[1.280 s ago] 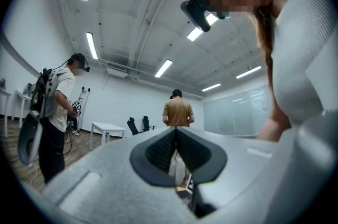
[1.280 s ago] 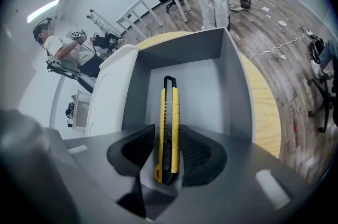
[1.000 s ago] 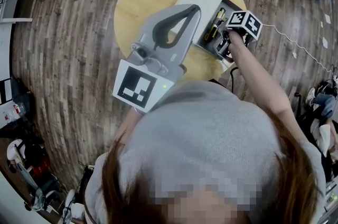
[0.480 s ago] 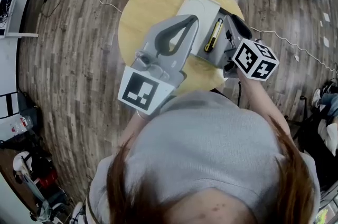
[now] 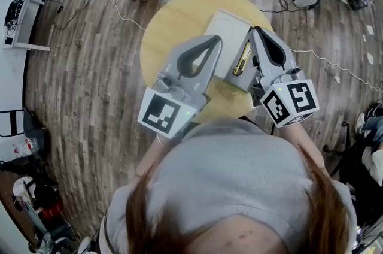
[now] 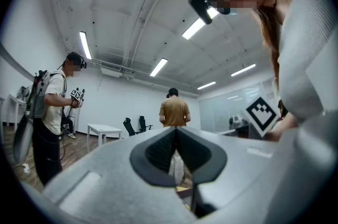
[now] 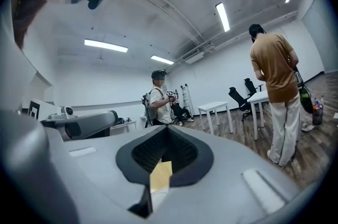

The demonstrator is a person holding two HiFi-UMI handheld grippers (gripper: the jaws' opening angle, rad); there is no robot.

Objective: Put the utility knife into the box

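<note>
Now, slim yellow-and-black utility knife (image 5: 242, 59) lengthwise inside the open box (image 5: 230, 37).

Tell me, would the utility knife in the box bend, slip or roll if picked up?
The utility knife looks straight and slim, so it is probably stiff and light. It lies lengthwise in the box, so it would likely slide, not roll. Slipperiness is unclear.

Brown wood floor (image 5: 78, 85), white walls (image 6: 116, 106), long lights (image 7: 224, 16) up high, a white table (image 7: 214, 106), black chairs (image 6: 129, 126).
</note>
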